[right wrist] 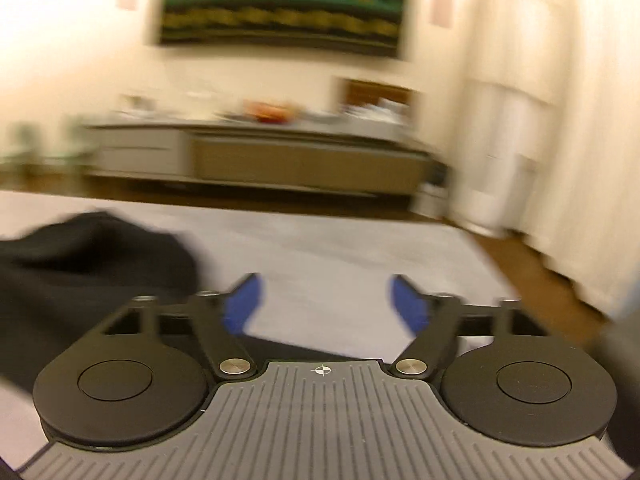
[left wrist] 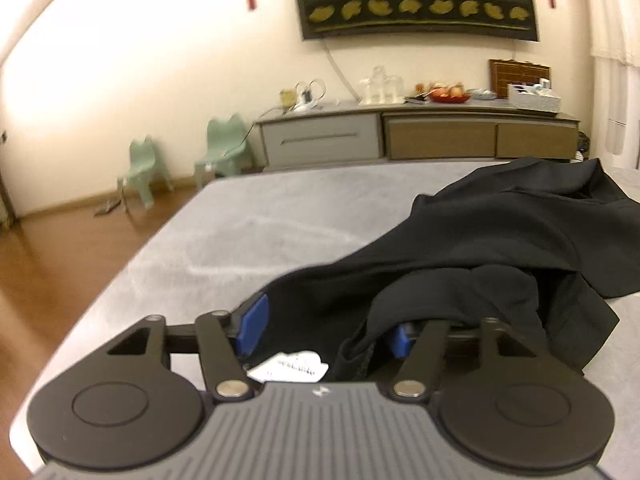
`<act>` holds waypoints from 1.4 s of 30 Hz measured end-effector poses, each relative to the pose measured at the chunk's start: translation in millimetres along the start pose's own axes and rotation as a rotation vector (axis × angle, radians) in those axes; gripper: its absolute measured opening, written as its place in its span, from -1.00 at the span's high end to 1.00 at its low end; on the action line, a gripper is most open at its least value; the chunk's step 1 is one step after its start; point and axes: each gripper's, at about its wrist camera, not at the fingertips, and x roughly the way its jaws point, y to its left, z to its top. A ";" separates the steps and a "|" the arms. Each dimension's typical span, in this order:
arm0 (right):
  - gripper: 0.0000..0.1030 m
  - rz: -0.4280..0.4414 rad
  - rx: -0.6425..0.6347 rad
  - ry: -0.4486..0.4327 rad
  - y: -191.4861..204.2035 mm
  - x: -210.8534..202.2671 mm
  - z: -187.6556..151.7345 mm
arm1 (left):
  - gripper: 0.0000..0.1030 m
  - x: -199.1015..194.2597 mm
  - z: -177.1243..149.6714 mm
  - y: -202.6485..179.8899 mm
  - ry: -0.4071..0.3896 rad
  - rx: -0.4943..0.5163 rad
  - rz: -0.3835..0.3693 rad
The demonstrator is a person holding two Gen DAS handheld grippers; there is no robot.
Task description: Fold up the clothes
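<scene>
The black garment lies crumpled on the grey surface, stretching away to the right from the left gripper, whose spread jaws straddle its near edge without pinching, while the right gripper gapes empty beside it

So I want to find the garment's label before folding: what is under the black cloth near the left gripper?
A white tag shows under the black garment between the left gripper fingers, on the grey surface. Its print is unreadable; cloth hides the right blue pad.
</scene>
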 end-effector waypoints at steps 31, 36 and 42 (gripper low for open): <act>0.97 0.021 -0.259 0.042 76.1 98.6 100.0 | -0.20 16.2 65.7 18.6 -0.130 -0.181 -0.232; 0.89 -0.332 -0.451 -0.013 28.6 28.0 118.5 | -0.22 6.7 55.4 3.9 -0.112 -0.085 -0.311; -0.31 -0.498 -0.381 0.160 -20.6 17.8 18.1 | -0.37 16.6 36.9 -13.5 -0.030 -0.074 -0.301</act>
